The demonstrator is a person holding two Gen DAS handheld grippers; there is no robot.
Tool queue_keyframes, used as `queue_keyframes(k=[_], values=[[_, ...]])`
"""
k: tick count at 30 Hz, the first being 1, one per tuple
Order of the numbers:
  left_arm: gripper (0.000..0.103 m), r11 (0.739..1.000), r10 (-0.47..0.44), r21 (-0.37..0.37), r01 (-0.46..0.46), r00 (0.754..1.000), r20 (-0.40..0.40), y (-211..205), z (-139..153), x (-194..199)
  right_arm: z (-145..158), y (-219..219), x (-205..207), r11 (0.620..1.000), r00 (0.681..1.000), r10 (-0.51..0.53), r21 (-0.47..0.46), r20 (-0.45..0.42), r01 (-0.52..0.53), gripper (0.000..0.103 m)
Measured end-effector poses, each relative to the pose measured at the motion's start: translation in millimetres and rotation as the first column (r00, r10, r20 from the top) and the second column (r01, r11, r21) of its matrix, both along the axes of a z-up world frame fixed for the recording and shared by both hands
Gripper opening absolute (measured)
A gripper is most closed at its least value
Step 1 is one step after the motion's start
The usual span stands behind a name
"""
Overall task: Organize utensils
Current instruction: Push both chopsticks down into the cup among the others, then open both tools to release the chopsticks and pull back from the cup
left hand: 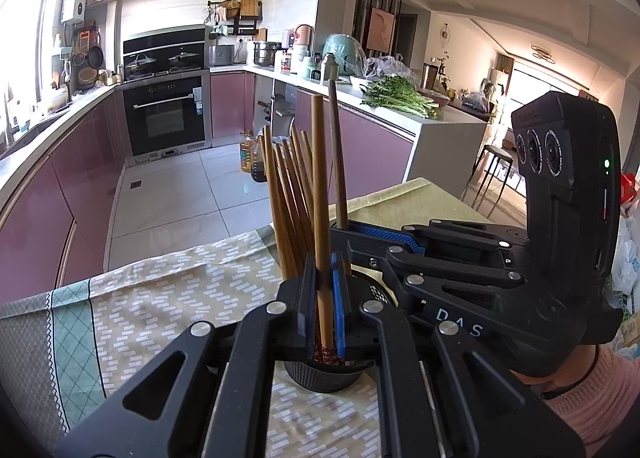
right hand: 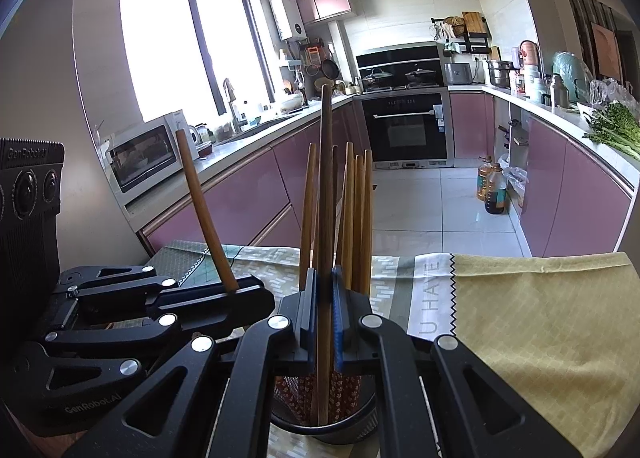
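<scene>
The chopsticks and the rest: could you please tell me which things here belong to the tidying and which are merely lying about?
Job:
- lighter chopstick in left gripper
- darker chopstick in right gripper
- mesh holder
- chopsticks already in it

Lying about:
- greens
- oil bottles
- microwave

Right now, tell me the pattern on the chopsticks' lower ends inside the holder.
Dark red with small pale flowers, clearest in the right wrist view.

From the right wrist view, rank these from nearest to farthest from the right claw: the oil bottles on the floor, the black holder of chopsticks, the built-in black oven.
1. Black mesh chopstick holder: directly under the right claw.
2. Amber oil bottles: on the tiled floor, right.
3. Built-in black oven: far end of the kitchen.
</scene>
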State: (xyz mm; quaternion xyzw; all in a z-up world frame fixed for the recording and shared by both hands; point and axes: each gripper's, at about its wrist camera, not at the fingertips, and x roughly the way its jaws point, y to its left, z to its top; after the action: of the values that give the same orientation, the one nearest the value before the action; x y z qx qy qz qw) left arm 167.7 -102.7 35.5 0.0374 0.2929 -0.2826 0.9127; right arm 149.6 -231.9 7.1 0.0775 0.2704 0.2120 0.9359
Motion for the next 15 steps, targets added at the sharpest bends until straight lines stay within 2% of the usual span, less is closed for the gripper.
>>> queue_keyframes(k=[15], values=[[0.008, 1.000, 0.010, 0.000, -0.010, 0.999, -0.046, -1.7, -18.2, 17.5, -5.9, -0.5, 7.8, 1.000, 1.000, -0.005, 0.013, -0.027, 0.006, 0.008]])
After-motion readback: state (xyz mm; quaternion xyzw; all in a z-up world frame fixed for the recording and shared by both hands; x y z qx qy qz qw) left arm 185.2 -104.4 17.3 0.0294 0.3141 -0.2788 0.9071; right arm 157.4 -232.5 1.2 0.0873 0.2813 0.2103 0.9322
